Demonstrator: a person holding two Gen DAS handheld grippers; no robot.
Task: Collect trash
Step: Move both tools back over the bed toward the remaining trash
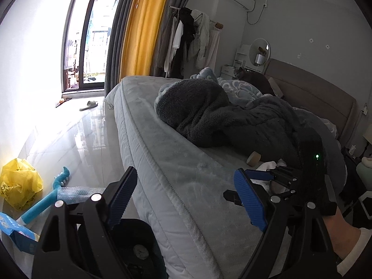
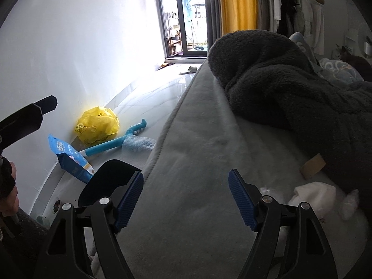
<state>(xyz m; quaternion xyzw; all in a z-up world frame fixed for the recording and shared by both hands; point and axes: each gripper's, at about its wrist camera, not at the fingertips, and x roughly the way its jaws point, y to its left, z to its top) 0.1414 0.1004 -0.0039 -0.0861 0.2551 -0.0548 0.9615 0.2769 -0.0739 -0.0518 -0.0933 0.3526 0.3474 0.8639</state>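
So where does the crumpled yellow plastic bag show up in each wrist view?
Left wrist: crumpled yellow plastic bag at the far left edge, on the floor by the wall.
Right wrist: bag left of centre, against the wall.
Shared landmark: teal long-handled brush lying just right of it.

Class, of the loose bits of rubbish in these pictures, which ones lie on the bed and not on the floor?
The white tissues and the tape roll, beside the dark blanket. The yellow bag and blue packet lie on the floor.

Cardboard roll [image 2: 312, 165] half under dark blanket [image 2: 302, 97]; white tissue [image 2: 313, 197] partly behind gripper (blurry).
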